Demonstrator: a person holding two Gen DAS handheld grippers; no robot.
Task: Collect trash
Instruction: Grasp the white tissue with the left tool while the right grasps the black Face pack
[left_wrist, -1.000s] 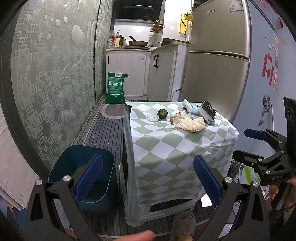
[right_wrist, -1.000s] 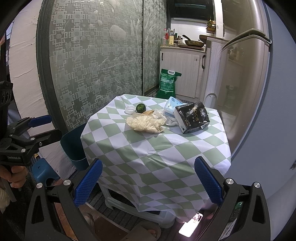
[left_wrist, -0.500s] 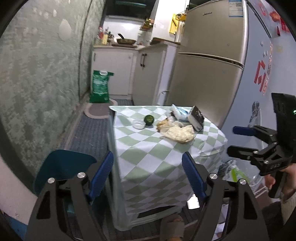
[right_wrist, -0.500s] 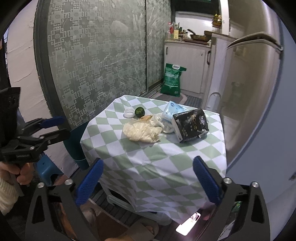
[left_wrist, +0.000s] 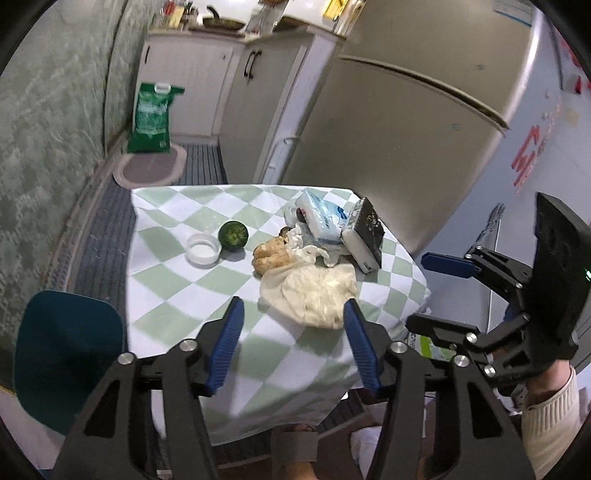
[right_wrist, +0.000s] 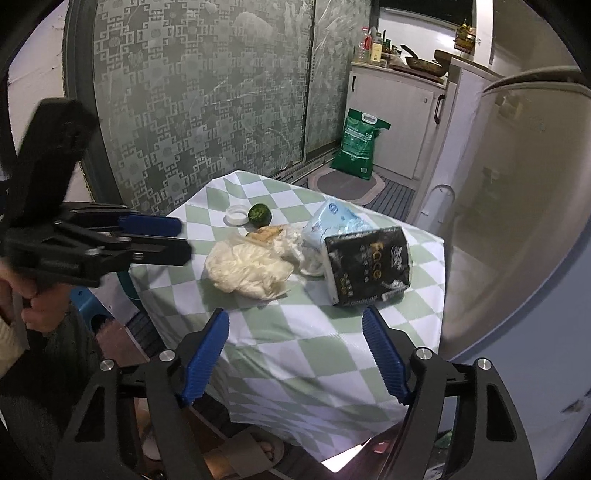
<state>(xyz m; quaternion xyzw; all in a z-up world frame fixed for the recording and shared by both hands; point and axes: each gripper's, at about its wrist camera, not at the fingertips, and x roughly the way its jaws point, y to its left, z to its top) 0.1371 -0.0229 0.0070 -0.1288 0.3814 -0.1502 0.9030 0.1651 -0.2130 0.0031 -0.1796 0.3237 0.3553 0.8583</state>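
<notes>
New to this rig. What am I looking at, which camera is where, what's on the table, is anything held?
No robot arm here: a person holds a two-finger gripper in each hand, with a fisheye camera on each looking along its blue fingers. One picture is from the left gripper, the other from the right gripper; each also shows the other off to its side.

On the checked table lie a crumpled pale plastic bag, a black packet, a light blue tissue pack, a green fruit and a white lid. A dark blue bin stands beside it.

Both grippers' jaws have just been closing, with nothing between them; nothing is held.
</notes>
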